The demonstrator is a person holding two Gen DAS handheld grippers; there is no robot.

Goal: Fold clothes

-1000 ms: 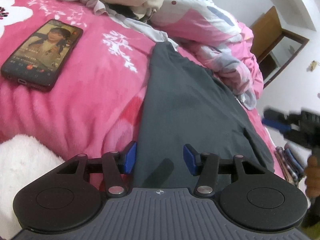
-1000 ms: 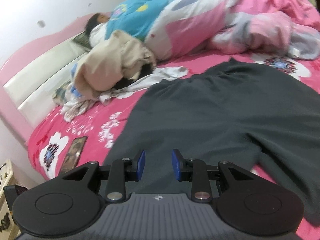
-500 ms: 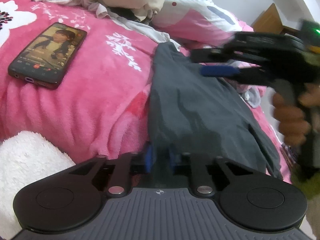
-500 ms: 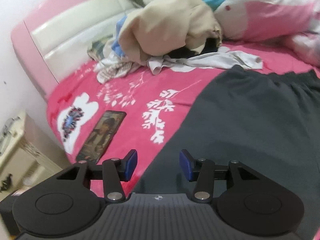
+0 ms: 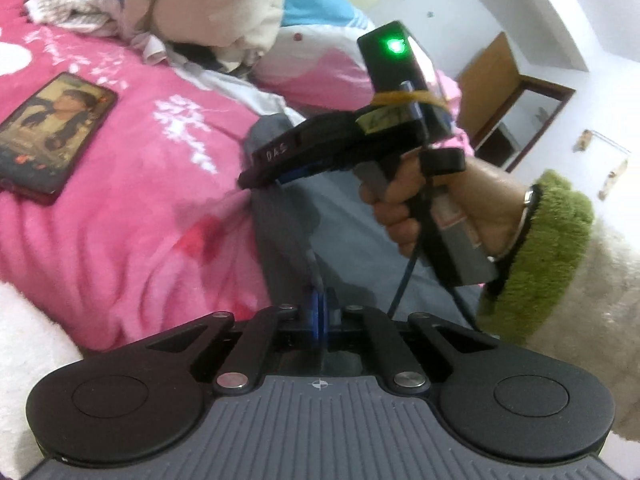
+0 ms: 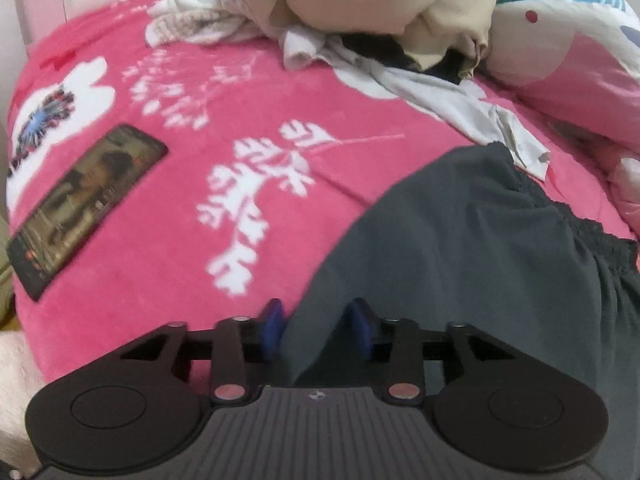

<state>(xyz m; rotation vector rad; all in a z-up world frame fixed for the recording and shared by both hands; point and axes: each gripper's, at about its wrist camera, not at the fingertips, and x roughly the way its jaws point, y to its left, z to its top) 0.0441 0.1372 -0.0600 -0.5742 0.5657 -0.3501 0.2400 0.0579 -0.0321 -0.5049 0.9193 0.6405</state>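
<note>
We see the dark grey garment [image 6: 480, 248] spread on the pink bed [image 6: 200, 208]. Our left gripper [image 5: 320, 312] is pinched tight on its near edge. Our right gripper [image 6: 316, 324], fingers narrow and just closing, straddles the garment's edge without pressing it.

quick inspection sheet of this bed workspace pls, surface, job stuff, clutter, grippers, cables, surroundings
surface: pink floral blanket, rumpled.
job's things: dark grey garment spread flat on the blanket.
clutter: phone, screen lit; pile of clothes; patterned quilt.
grippers: left gripper shut on the garment's edge; right gripper has just been closing, pads not yet pressing the edge between them.
cables: black cable hanging from the right gripper.
surroundings: white wall, wooden door.
</note>
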